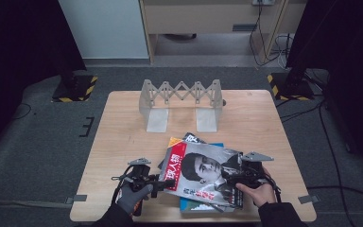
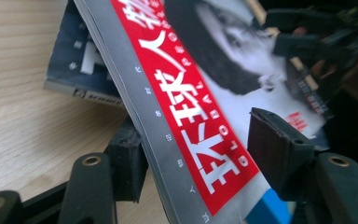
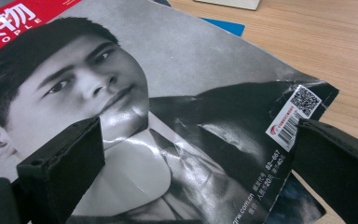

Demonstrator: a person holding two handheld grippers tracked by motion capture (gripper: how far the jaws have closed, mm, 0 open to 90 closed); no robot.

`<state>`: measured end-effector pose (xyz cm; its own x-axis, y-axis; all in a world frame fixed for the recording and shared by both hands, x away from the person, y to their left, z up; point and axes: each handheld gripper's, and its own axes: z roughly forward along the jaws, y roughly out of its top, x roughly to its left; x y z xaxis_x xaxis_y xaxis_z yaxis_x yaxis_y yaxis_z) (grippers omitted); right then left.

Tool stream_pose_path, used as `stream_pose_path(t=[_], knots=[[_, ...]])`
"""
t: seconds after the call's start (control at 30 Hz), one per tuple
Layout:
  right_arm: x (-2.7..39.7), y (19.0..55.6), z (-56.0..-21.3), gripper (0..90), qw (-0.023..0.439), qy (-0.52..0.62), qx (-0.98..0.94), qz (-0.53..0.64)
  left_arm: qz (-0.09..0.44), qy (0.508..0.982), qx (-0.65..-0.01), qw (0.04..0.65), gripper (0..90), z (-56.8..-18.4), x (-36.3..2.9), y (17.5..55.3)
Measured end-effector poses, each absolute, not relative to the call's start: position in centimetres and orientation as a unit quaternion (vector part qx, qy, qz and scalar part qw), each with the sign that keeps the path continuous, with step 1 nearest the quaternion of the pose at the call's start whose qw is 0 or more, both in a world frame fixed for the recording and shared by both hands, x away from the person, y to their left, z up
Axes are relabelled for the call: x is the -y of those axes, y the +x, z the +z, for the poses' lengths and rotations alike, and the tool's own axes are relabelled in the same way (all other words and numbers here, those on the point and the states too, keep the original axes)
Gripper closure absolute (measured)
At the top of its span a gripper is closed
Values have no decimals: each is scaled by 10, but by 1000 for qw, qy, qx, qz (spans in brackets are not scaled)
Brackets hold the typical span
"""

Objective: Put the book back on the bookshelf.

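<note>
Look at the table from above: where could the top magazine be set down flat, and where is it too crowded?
Bare wood lies along the table's left side, left of the magazine pile, and along the right edge. A strip runs between the grey accordion rack and the pile. The near middle is crowded: the top magazine, the books beneath, the left claw and the right claw.

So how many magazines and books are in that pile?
3 that I can see: the portrait magazine on top, a blue book under its near edge, and a dark one poking out behind. More may be hidden underneath.

A red-and-grey portrait magazine lies tilted atop a small pile of books near the table's front edge
</note>
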<state>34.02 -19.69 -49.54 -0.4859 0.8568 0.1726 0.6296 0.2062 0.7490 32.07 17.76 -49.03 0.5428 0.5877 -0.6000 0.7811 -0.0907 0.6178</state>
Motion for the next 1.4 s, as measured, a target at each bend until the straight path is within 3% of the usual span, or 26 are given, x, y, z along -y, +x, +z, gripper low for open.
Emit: stream_pose_path(t=[0.4,0.7,0.8,1.03,1.2,1.4], knots=[[197,340,-498,20,139,481,-759,417,-142,721,-443,513,487,-484,-174,323],[194,340,-499,20,135,480,-759,419,-150,742,-442,482,483,-492,-147,326],[195,340,-499,20,133,479,-760,420,-139,745,-442,479,583,-490,-146,325],[195,340,-497,27,129,476,-763,417,-129,743,-446,481,706,-481,-146,322],[198,341,-493,64,112,480,-761,422,-137,735,-448,490,752,-472,-147,323],[204,342,-488,71,130,482,-752,430,-142,721,-453,504,787,-463,-150,328]])
